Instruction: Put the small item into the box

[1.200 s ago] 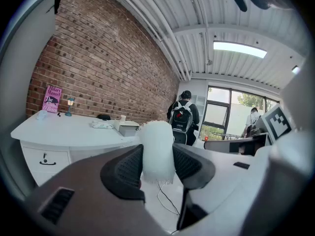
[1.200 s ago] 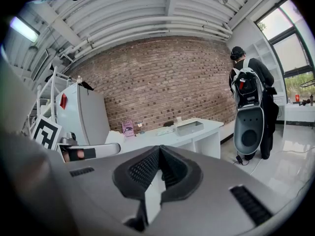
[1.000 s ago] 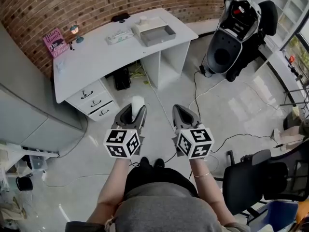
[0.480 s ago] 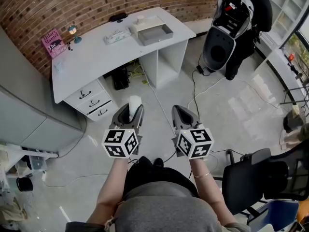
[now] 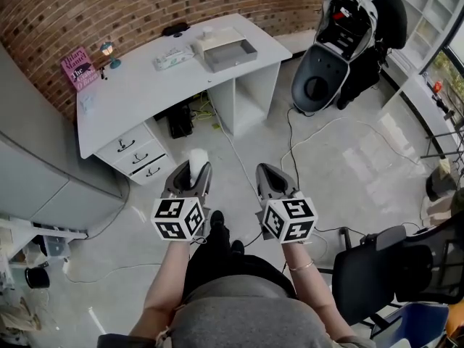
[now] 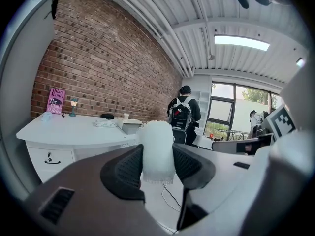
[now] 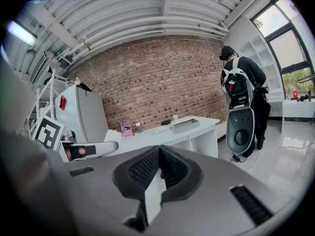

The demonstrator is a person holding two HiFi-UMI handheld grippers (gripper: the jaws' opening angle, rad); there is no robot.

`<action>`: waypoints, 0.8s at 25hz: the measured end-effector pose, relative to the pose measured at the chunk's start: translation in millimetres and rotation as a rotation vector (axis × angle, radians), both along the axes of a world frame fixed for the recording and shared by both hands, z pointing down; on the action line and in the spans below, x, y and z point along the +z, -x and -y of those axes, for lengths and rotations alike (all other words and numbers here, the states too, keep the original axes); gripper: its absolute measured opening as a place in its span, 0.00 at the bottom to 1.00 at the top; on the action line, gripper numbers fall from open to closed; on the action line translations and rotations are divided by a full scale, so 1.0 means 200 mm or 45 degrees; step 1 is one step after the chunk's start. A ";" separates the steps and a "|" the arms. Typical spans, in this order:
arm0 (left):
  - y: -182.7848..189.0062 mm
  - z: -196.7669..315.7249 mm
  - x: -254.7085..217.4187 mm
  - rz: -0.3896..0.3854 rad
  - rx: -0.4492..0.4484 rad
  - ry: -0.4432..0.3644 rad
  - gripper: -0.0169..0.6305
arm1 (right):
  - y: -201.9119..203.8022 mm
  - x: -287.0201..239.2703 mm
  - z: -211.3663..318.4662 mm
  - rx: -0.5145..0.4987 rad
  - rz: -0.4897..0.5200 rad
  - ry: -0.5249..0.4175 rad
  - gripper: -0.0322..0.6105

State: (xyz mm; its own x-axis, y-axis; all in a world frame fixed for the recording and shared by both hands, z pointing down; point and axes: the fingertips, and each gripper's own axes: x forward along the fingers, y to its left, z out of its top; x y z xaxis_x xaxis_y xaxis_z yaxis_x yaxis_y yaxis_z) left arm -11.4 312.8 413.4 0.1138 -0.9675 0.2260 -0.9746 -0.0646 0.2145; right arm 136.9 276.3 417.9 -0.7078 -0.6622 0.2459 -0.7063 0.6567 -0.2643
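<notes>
Pink book [image 5: 78,67]: stands against the brick wall at the far left of the desk. The cover reads "Hilary Mantel", with "The" below it. The rest is too small to read.
Small lamp [image 5: 109,50]: just right of the book, on the desk's far edge.
White desk [image 5: 138,93]: runs along the wall, well apart from both grippers.
Drawer unit [image 5: 138,154]: under the desk's left end, with dark handles on its fronts.
Pale packet [image 5: 172,56]: lies on the desk left of the box. Its print cannot be read.
Left gripper [image 5: 190,174]: held low over the floor, near the person. Its jaws are clamped on the white soft item.
White soft item [image 6: 156,149]: a fuzzy, upright roll pinched between the left gripper's two dark ribbed pads. Its top stands above them and a frayed edge hangs below.
Grey box [image 5: 229,52]: on the far right end of the desk, open at the top, with only its grey bottom showing inside. A white block sits just behind it.
Right gripper [image 5: 267,178]: beside the left one, jaws together with nothing between the pads.
Cable [image 5: 319,129]: trails across the pale floor to the right.
Person [image 7: 241,82]: stands far right in dark clothes, wearing a black and white backpack [image 5: 353,9].
Grey shell [image 5: 315,85]: a large rounded shell with a dark round opening, just beside the person.
Office chair [image 5: 391,267]: dark, near right.
</notes>
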 end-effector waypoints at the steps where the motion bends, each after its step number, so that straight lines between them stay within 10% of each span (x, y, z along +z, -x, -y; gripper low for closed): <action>1: 0.00 0.01 0.01 -0.001 -0.001 0.003 0.31 | 0.00 0.00 0.01 0.001 0.001 -0.001 0.06; 20: 0.24 0.68 0.07 -0.019 0.056 0.020 0.31 | 0.23 0.04 0.61 0.044 0.000 0.019 0.06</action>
State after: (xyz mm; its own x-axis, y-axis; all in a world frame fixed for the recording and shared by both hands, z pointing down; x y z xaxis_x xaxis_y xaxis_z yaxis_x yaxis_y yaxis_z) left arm -58.6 176.1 427.0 0.1598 -0.9578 0.2390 -0.9675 -0.1039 0.2306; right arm 90.0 154.2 425.8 -0.6847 -0.6825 0.2555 -0.7283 0.6282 -0.2738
